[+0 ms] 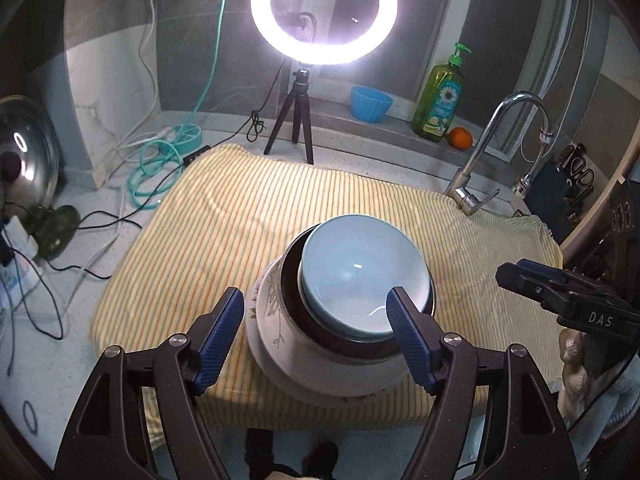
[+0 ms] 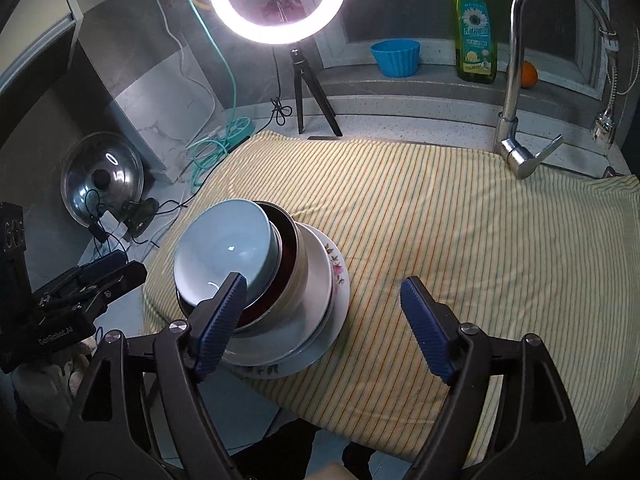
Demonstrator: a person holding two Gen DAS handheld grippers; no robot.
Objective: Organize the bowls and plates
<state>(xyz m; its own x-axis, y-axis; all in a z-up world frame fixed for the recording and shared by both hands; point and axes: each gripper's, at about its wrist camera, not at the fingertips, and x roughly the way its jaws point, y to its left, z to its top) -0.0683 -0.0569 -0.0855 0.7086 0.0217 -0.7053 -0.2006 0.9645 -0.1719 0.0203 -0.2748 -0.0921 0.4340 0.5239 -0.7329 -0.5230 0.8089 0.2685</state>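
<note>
- Left wrist view: left gripper (image 1: 315, 304) fingers spread, empty, with the pale blue bowl (image 1: 360, 272) topping the stack just ahead between them
- Right gripper (image 2: 324, 296) fingers spread, stack left of them; left nearer

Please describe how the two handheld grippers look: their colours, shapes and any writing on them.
Both the left gripper and the right gripper have black, angular plastic frames with triangular cut-outs, silver round screws and ribbed dark blue finger pads. White lettering shows on their black bodies: "DAS" on the right, "GenRobot.AI" on the left.

Black triangular-cutout gripper frames with silver screws, ribbed blue fingers (image 1: 218, 344), white "DAS" and "GenRobot.AI" lettering.
</note>
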